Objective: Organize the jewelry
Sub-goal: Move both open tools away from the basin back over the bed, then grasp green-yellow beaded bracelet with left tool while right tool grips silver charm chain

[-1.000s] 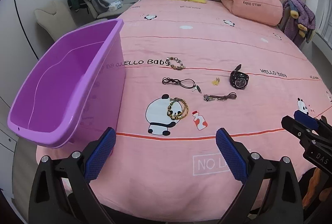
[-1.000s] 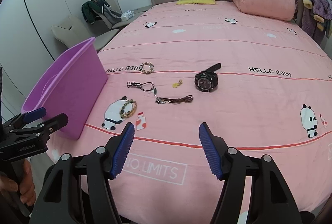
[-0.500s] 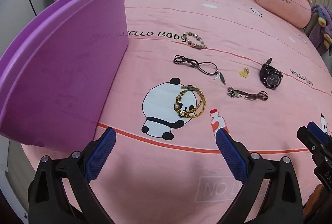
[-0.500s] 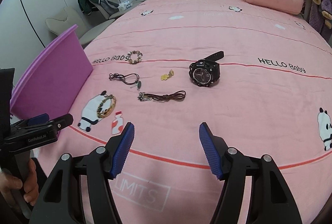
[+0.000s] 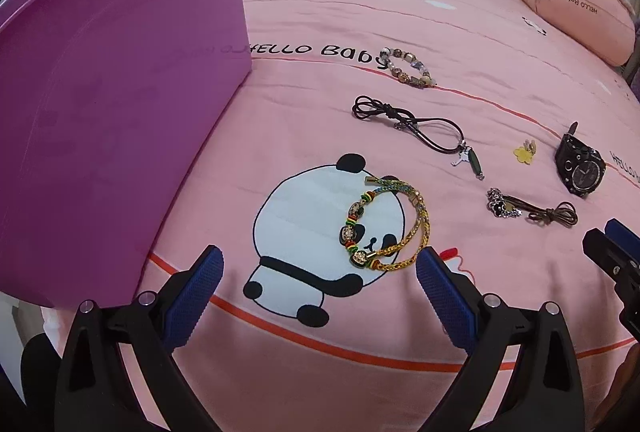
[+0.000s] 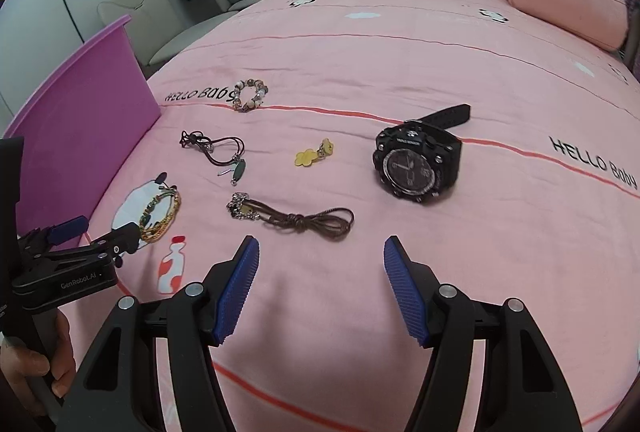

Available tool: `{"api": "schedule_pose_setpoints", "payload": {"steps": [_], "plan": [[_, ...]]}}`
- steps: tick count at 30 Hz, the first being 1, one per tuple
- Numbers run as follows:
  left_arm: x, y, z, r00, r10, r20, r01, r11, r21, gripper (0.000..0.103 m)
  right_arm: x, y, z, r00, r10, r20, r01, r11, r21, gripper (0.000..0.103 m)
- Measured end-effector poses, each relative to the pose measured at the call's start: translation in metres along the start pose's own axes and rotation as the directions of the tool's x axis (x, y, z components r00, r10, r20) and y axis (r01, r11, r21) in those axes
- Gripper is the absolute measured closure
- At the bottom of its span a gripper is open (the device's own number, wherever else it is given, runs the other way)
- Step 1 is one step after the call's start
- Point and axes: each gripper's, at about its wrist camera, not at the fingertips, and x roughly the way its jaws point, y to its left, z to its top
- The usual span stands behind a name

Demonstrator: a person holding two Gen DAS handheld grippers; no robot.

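While both tongs (image 5: 318, 278) (image 6: 321, 282) gape empty, the gold bracelet (image 5: 386, 228) lies lengthwise toward the left tongs.

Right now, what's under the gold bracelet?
The gold bracelet lies on a panda picture printed on the pink bedspread. The part of the panda's face beneath it is covered.

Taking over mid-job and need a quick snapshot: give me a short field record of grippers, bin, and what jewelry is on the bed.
left gripper: open, low over the gold bracelet on the panda print
right gripper: open, holding nothing, near the brown cord necklace
purple bin: on the bed's left side; inside hidden
other pieces on bedspread: beaded bracelet, black cord necklace, yellow flower clip, black watch
pieces gripped: none
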Motion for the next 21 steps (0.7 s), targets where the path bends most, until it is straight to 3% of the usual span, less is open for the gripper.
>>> {"api": "schedule_pose_setpoints", "payload": {"steps": [21], "plan": [[0.033,-0.009,0.004,1.0,0.014,-0.014,-0.015,1.0,-0.02,0.008,0.053,0.007,0.014,0.999,0.004,-0.039,-0.008,0.995,-0.102,0.041]]}}
